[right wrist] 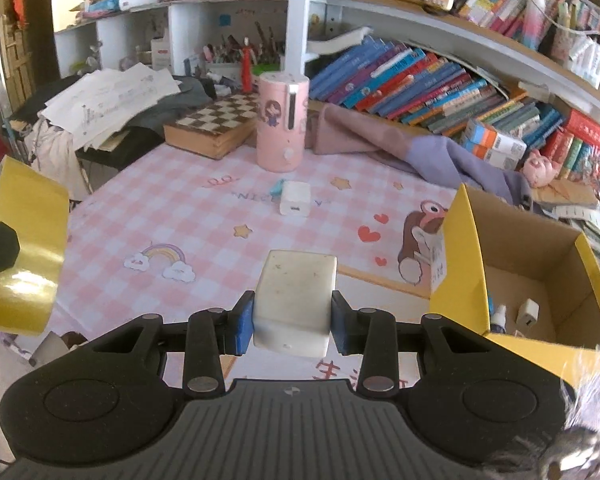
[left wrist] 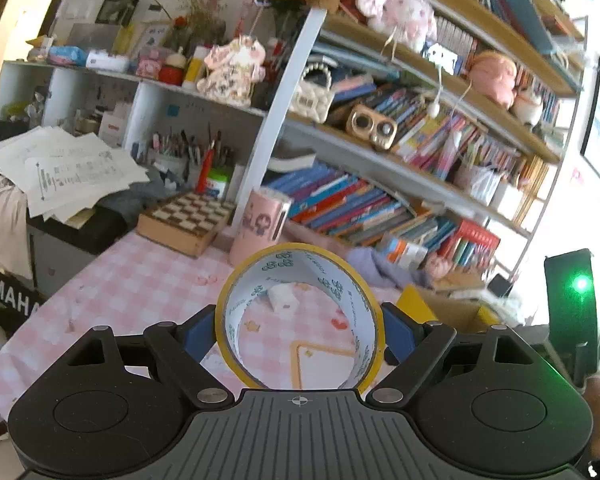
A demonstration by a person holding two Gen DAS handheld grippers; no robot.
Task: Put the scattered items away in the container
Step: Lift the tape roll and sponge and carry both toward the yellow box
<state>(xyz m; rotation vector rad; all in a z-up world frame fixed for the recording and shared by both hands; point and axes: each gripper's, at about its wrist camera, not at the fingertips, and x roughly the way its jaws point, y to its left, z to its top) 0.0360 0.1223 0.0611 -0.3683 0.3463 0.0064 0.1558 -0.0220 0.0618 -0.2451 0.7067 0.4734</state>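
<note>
The cardboard box [right wrist: 540, 264] stands open to the right of the right gripper [right wrist: 292, 320], which is nearer and clamps one white charger block [right wrist: 296, 300]. The left gripper [left wrist: 300, 332] clamps one yellow tape roll [left wrist: 300, 316]. One white adapter [right wrist: 295, 199] lies on the tablecloth [right wrist: 160, 208]; two small items are inside the box.

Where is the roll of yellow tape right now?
The tape roll is clamped in the left hand-held gripper, held above the pink checked tablecloth, in front of the pink cup.
</note>
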